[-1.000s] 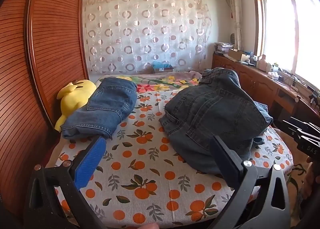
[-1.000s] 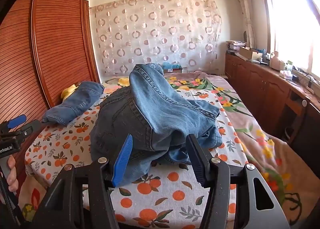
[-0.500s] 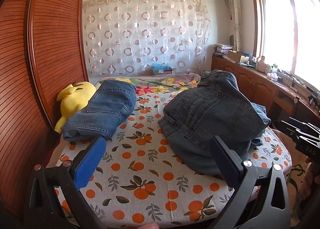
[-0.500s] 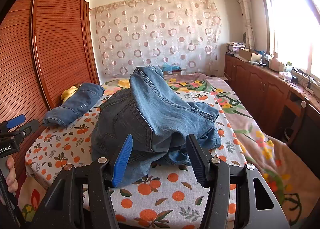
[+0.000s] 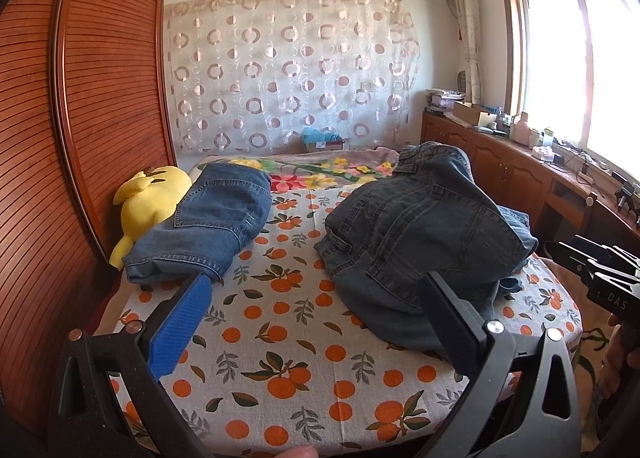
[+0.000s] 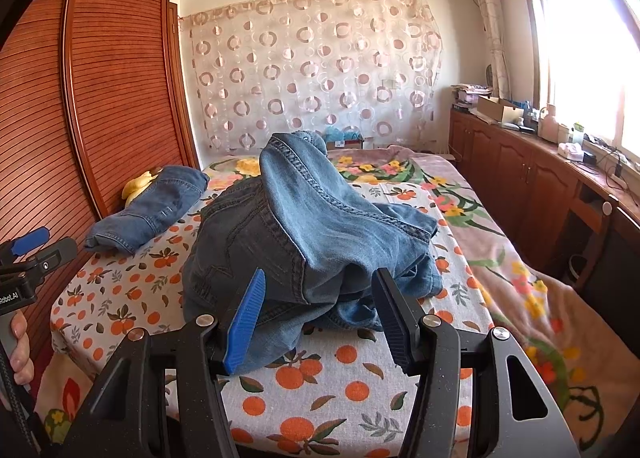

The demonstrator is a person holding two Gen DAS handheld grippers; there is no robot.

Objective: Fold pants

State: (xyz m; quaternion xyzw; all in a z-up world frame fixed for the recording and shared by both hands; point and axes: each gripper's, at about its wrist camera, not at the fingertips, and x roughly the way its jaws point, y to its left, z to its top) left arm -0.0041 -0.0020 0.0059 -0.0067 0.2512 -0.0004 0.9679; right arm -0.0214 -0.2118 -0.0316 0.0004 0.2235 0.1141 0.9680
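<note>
Indoors, both grippers' jaws gape over an orange-print bedsheet (image 5: 280,342) bearing heaped jeans (image 6: 304,242).

Both hand-held grippers just hang there, left hand-held gripper (image 5: 312,298) and right hand-held gripper (image 6: 320,290), jaws wide apart, gripping nothing.

Both wrist views look from the foot of the bed (image 5: 280,370) toward the curtained far wall, tilted slightly down. The left sits nearer the wardrobe (image 5: 80,118); both share the heaped jeans (image 6: 304,242).
</note>
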